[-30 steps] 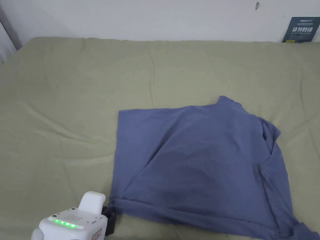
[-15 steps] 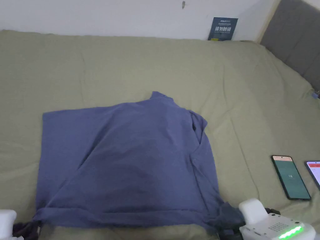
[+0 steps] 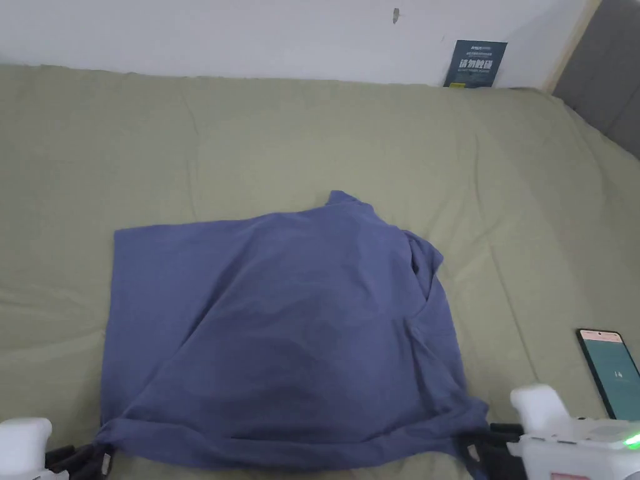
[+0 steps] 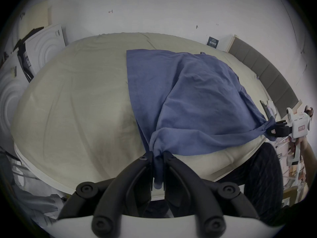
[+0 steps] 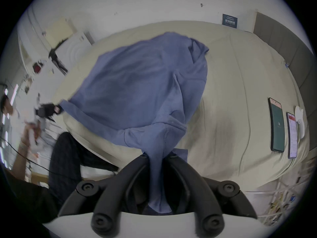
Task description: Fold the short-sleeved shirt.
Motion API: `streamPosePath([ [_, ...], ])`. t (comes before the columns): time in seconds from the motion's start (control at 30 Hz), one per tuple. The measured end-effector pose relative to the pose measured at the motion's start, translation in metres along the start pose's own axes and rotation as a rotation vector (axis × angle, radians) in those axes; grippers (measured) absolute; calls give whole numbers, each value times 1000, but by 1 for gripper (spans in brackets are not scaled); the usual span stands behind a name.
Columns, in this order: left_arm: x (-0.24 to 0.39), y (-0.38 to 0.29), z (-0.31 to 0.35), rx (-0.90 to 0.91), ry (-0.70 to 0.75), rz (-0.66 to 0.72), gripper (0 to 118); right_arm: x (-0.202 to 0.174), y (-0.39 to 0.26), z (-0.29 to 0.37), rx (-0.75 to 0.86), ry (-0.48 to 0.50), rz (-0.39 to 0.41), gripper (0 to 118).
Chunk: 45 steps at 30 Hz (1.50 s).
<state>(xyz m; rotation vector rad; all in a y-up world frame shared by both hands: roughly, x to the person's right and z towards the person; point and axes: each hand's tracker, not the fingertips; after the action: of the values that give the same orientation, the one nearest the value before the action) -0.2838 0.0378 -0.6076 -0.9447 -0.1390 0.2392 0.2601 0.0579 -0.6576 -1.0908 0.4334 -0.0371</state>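
A blue short-sleeved shirt (image 3: 294, 337) lies spread on the olive-green bed (image 3: 312, 137), its near edge lifted and pulled taut between both grippers. My left gripper (image 3: 94, 457) at the bottom left is shut on the shirt's near left corner; in the left gripper view a bunch of shirt cloth (image 4: 188, 94) runs between the jaws of that gripper (image 4: 157, 157). My right gripper (image 3: 472, 445) at the bottom right is shut on the near right corner, with shirt fabric (image 5: 137, 87) pinched in the right gripper (image 5: 158, 155). The far edge and a sleeve rest on the bed.
A phone (image 3: 611, 372) lies on the bed to the right; the right gripper view shows it (image 5: 276, 125) beside a second phone (image 5: 291, 135). A dark card (image 3: 475, 64) leans on the white wall. A grey headboard (image 3: 606, 56) stands at the right.
The head camera has swung from left toward the right and partly back. Both grippers keep hold of the shirt's near corners; the shirt looks slightly farther up the bed.
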Motion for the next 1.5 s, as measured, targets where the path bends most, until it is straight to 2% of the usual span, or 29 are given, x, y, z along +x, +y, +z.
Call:
streamPosePath([
  [0.1, -2, 25, 8, 32, -45, 39, 12, 9, 39, 27, 37, 104, -80, 14],
  [0.27, 2, 91, -8, 67, -41, 29, 12, 25, 126, 26, 20, 173, -105, 14],
  [0.4, -9, 140, -46, 55, 43, 117, 12, 48, 180, -23, -82, 54, -149, 14],
  [0.5, -15, 159, -81, -23, 108, 179, 12, 61, 200, -65, -148, 24, -202, 14],
  [0.57, -19, 162, -103, -76, 169, 190, 12, 65, 204, -86, -164, 33, -209, 14],
  [0.63, -18, 162, -116, -98, 170, 195, 12, 65, 202, -100, -159, 34, -206, 15],
  [0.67, -17, 161, -118, -96, 172, 187, 12, 64, 201, -104, -159, 1, -182, 24],
  [0.7, -16, 159, -118, -95, 179, 180, 12, 61, 198, -104, -141, -68, -143, 59],
  [0.73, -16, 157, -113, -88, 178, 179, 20, 57, 193, -101, -115, -104, -97, 93],
  [0.77, -16, 154, -105, -67, 165, 185, 51, 55, 189, -95, -83, -102, -50, 114],
  [0.8, -15, 149, -96, -43, 130, 198, 107, 51, 183, -83, -31, -100, -30, 118],
  [0.83, -13, 141, -84, -23, 85, 187, 118, 45, 176, -68, 23, -106, -38, 118],
  [0.87, -14, 129, -69, 39, 92, 156, 114, 39, 166, -55, 63, -109, -43, 118],
  [1.0, 10, 76, -13, 218, 148, -37, 118, 1, 99, -5, 346, -121, 50, 118],
  [1.1, 23, 22, 11, 354, 211, -110, 118, -30, 36, 8, 498, -241, 170, 118],
  [1.13, 26, 8, 9, 382, 227, -124, 118, -42, 18, 9, 516, -267, 186, 110],
  [1.17, 29, -4, 11, 380, 245, -125, 116, -51, 2, 10, 547, -255, 177, 89],
  [1.2, 30, -15, 11, 358, 239, -115, 91, -59, -13, 11, 574, -235, 155, 31],
  [1.23, 30, -23, 12, 335, 223, -101, 31, -67, -25, 10, 576, -243, 141, 0],
  [1.27, 40, -24, 11, 290, 208, -84, 0, -73, -33, 8, 573, -304, 127, 0],
  [1.3, 38, -28, 3, 238, 198, -80, 0, -78, -42, 6, 601, -330, 108, 0],
  [1.37, 33, -34, -6, 225, 182, -65, 0, -83, -49, 3, 563, -223, 64, 0],
  [1.5, 18, -16, -27, 230, 216, -87, 0, -93, -57, 1, 564, -243, 59, 0],
])
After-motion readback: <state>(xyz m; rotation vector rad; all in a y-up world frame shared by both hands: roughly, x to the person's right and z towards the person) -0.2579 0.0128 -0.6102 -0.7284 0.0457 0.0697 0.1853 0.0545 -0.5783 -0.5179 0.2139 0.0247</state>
